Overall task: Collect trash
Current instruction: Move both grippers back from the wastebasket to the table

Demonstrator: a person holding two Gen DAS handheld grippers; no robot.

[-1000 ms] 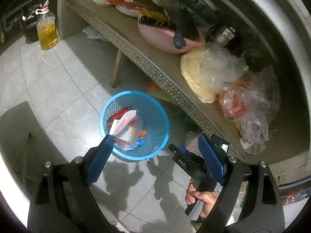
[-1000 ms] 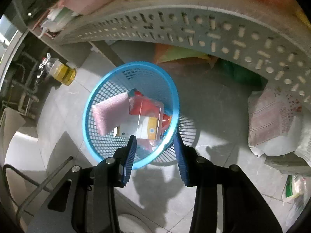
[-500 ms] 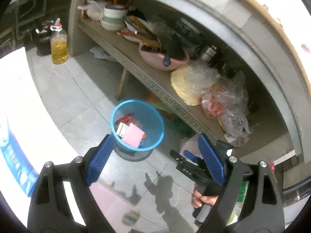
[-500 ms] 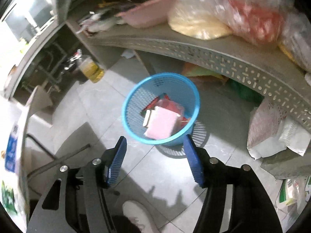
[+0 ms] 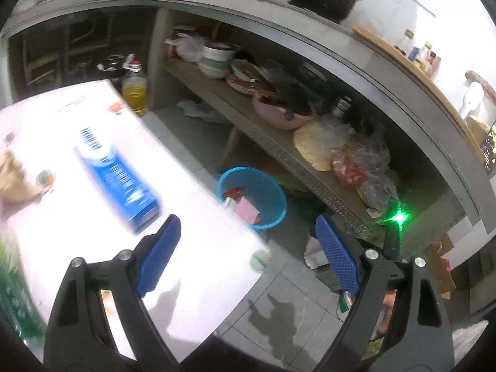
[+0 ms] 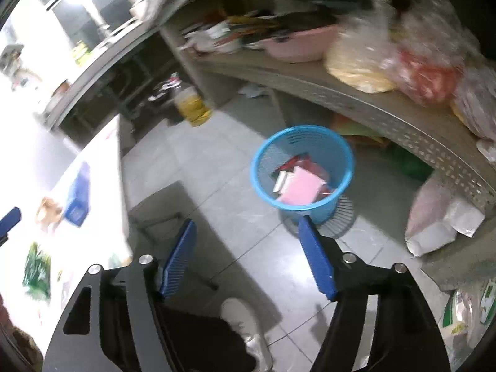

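Note:
A blue mesh trash basket (image 5: 272, 186) (image 6: 344, 155) stands on the tiled floor under a shelf; a pink pad (image 6: 300, 187) and red wrappers lie in it. My left gripper (image 5: 248, 254) is open and empty above the edge of a white table (image 5: 93, 217). A blue carton (image 5: 119, 175) (image 6: 77, 197) and a brown crumpled scrap (image 5: 14, 173) (image 6: 46, 209) lie on the table. My right gripper (image 6: 248, 259) is open and empty, high over the floor in front of the basket.
A perforated shelf (image 5: 279, 145) (image 6: 387, 114) holds a pink basin (image 5: 279, 114), bowls and plastic bags. An oil bottle (image 5: 134, 91) (image 6: 192, 107) stands on the floor. Bags (image 6: 434, 217) lie at the right. A green packet (image 6: 37, 266) lies on the table. My shoe (image 6: 245, 319) is below.
Both grippers have risen and drawn back from the basket. The pink pad now lies in the basket. The right gripper has opened wider. The white table has come into view.

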